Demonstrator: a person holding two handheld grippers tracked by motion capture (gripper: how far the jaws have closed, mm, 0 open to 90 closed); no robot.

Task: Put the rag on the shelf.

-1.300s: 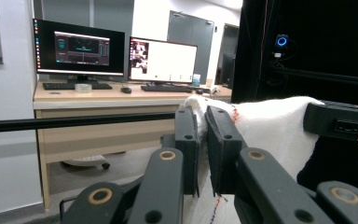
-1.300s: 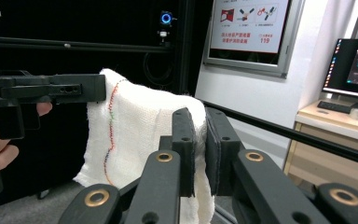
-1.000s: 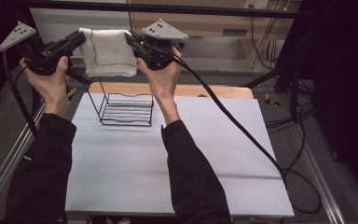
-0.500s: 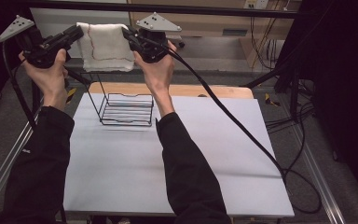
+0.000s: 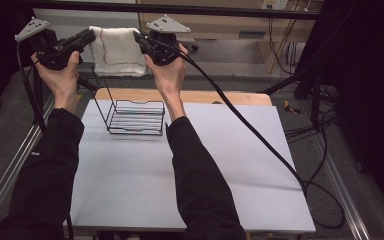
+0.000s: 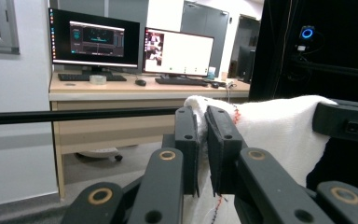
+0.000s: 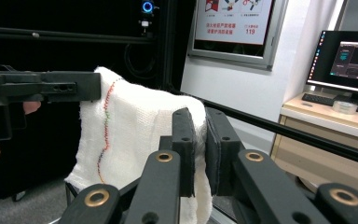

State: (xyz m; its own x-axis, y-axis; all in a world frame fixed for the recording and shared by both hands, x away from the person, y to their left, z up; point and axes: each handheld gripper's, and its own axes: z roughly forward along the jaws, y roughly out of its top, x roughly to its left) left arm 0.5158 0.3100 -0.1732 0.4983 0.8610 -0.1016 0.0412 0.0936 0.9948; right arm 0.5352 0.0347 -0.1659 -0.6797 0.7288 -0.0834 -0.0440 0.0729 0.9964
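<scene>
A black wire basket [image 5: 134,117] stands on the white worktop [image 5: 215,170], near its far left corner, with a wooden board [image 5: 215,97] just behind it. Across the room, two lit monitors [image 6: 135,46] sit on a desk [image 6: 121,91] with keyboards.

White cloth held up over the wire basket

The white cloth [image 5: 117,50], a soft knitted towel with a line of coloured stitching down one side, hangs stretched by its two top corners in the air at the far left of the scene, its lower edge drooping loose above the black wire basket [image 5: 135,117], which stands upright on the table's far left part
</scene>
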